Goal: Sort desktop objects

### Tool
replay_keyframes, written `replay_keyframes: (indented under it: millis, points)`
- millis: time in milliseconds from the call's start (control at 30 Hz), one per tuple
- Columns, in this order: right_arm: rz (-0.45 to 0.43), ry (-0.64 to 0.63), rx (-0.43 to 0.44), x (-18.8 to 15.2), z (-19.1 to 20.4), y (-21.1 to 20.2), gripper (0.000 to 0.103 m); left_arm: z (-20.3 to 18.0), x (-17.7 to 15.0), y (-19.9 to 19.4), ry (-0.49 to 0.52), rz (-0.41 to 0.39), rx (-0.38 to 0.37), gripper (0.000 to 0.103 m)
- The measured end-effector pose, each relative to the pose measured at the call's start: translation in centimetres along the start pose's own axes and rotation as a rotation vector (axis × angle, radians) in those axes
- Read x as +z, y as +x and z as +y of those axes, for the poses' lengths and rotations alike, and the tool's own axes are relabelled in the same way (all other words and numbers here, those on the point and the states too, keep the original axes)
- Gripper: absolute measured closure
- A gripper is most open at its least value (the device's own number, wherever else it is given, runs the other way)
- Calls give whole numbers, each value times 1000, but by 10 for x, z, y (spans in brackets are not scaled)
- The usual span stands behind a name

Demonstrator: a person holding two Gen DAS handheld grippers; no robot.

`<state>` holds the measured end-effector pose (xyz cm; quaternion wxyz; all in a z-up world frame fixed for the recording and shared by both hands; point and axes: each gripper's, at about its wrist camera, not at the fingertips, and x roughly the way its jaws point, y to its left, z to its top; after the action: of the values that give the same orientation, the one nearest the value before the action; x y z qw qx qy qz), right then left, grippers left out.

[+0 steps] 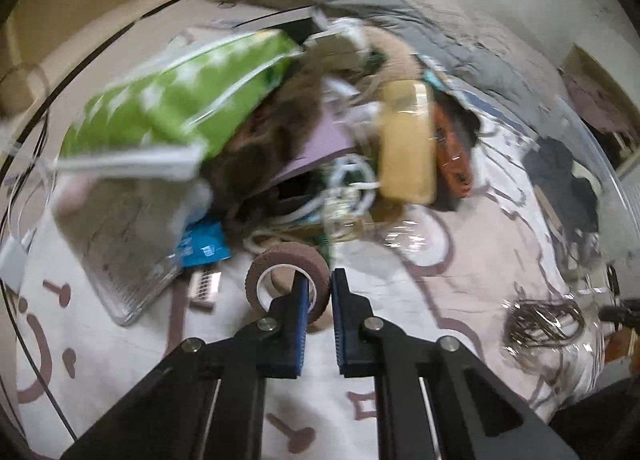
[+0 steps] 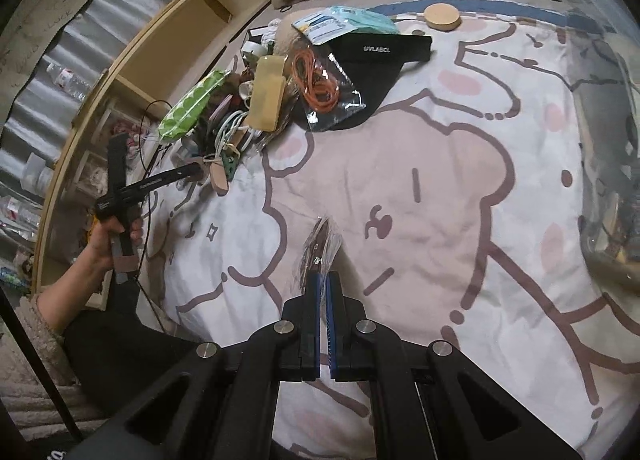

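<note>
In the left wrist view my left gripper (image 1: pixel 318 276) is shut on a brown tape roll (image 1: pixel 272 260): one finger passes through its hole, the other presses the outer wall. The roll hangs just above the printed bedsheet (image 1: pixel 440 300), at the near edge of a blurred clutter pile. In the right wrist view my right gripper (image 2: pixel 323 278) is shut on a small clear bag (image 2: pixel 320 248) of dark loops, over the sheet's middle. A hand (image 2: pixel 116 232) holds the left gripper (image 2: pixel 196 170) at the left, by the pile.
The pile holds a green snack bag (image 2: pixel 192 104), a yellow box (image 2: pixel 268 96), white cables (image 1: pixel 352 180), a blue packet (image 1: pixel 204 244) and an orange cord in a clear bag (image 2: pixel 324 84). A black cap (image 2: pixel 380 56) and a wooden disc (image 2: pixel 442 16) lie beyond. Wooden shelves (image 2: pixel 192 32) run along the left.
</note>
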<state>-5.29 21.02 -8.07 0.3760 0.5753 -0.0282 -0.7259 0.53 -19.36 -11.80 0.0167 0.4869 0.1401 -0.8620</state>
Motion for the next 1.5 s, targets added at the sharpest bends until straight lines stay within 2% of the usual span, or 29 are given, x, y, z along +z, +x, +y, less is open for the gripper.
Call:
replay_keyframes:
  millis: [233,367,567,700,767,800,833,900,933,967,1000,1033,1067,1133,1267,1367,1500]
  points:
    - [5,25,-53,-3,-21,-2,100,-50,-8,10,139,55,-57,91]
    - [10,0,-140,-6,-33,-3,100,-92,-22,20,297,119,-91,91]
    - [62,-18,-215,-11,-50,11,100,-146,-51,32,513,205,-148,91]
    - [112,-66,-281,-15,-56,25,100,-164,-64,37,587,235,-169,91]
    - [159,-89,-312,-17,-58,33,100,-169,-66,40,607,243,-158,77]
    - [175,-91,-336,-19,-60,36,100,-170,-67,40,616,247,-148,54]
    - [190,-90,-362,-20,-62,40,99,-170,-66,40,618,241,-145,37]
    - [214,-96,-400,-21,-65,44,98,-169,-64,36,615,212,-152,34]
    - [214,-98,-411,-20,-67,45,96,-168,-62,35,609,207,-153,33]
    - [212,-99,-426,-19,-68,44,86,-165,-60,34,597,203,-149,33]
    - [209,-100,-438,-17,-70,43,66,-163,-59,34,590,199,-145,31]
    - [203,-102,-447,-16,-71,42,53,-161,-59,35,585,196,-139,28]
    - [185,-106,-461,-14,-71,40,34,-158,-59,37,579,194,-128,27]
    - [167,-114,-471,-10,-70,37,31,-153,-59,40,575,197,-119,26]
    - [182,-169,-434,-10,-65,40,31,-142,-67,51,572,224,-108,20]
    - [190,-248,-488,-14,-56,50,31,-138,-74,57,595,243,-99,20]
    - [137,-229,-509,1,-56,54,31,-136,-78,62,603,256,-96,20]
